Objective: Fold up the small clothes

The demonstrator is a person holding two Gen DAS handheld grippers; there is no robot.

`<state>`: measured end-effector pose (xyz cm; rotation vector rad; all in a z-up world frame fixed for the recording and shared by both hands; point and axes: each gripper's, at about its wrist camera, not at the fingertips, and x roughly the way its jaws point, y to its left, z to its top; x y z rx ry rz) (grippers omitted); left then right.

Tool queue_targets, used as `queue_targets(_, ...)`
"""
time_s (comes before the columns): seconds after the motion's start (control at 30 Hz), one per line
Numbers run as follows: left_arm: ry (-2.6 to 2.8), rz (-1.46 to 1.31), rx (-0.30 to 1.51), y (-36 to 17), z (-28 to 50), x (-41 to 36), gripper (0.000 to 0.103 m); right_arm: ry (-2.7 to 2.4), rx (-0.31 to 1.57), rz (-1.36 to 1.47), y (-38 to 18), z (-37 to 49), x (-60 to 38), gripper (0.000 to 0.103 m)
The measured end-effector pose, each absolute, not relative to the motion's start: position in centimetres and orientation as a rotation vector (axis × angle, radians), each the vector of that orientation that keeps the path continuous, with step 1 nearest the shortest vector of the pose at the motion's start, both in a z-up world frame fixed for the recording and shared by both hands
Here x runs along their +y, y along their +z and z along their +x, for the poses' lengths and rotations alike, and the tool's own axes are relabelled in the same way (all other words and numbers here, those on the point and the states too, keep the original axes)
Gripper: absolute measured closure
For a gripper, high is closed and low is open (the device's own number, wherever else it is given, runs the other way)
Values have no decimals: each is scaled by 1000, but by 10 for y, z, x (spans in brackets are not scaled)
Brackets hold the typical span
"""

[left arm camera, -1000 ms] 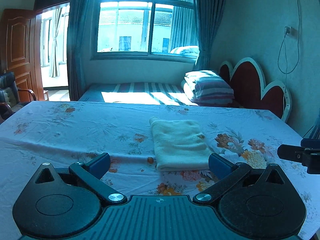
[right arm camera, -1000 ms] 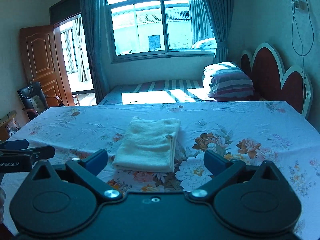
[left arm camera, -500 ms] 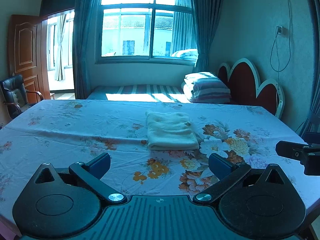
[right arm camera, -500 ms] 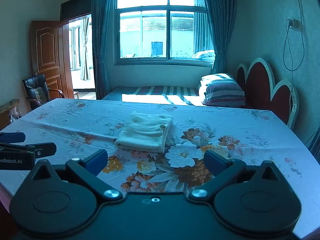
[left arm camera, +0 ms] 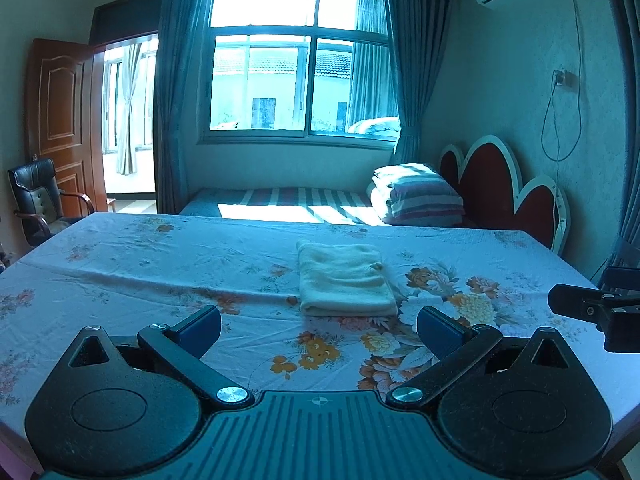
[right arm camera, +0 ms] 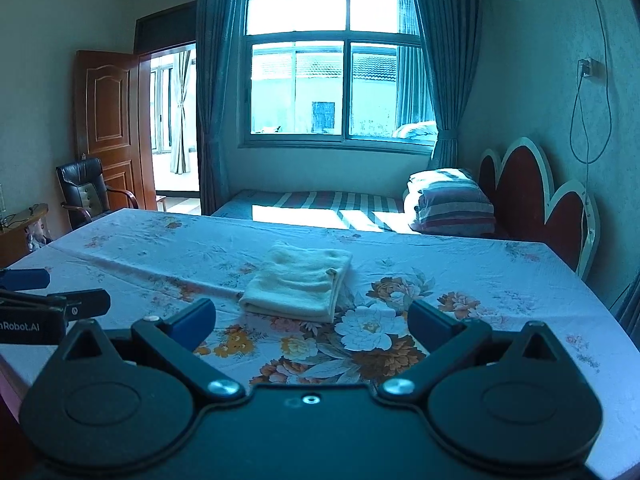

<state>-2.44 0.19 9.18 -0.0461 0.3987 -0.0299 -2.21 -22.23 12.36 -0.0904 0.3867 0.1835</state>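
A cream cloth (left arm camera: 344, 278) lies folded into a neat rectangle on the floral tablecloth (left arm camera: 160, 264), near the table's middle. It also shows in the right wrist view (right arm camera: 300, 282). My left gripper (left arm camera: 319, 330) is open and empty, held above the near part of the table, short of the cloth. My right gripper (right arm camera: 312, 320) is open and empty, also short of the cloth. Each gripper shows at the edge of the other's view: the right one (left arm camera: 592, 312) and the left one (right arm camera: 48, 312).
Beyond the table stand a striped bed (left arm camera: 288, 204) with folded bedding (left arm camera: 420, 196), a red scalloped headboard (left arm camera: 504, 184), a window (left arm camera: 300, 60), and a black chair (left arm camera: 36, 196) by a wooden door (left arm camera: 60, 120) at the left.
Both grippers have pulled back from the folded cloth and risen over the second, so the cloth looks smaller and farther. In the last half second the view tilted a little upward.
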Motion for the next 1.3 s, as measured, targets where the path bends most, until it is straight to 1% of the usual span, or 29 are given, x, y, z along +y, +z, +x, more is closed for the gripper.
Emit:
queue_targets(0.47, -78, -28, 399, 93, -17, -14, 0, 143, 387, -65, 124, -22, -226, 0)
queue_targets(1.3, -79, -19, 399, 96, -9, -14, 0, 150, 384, -63, 126, -15, -224, 0)
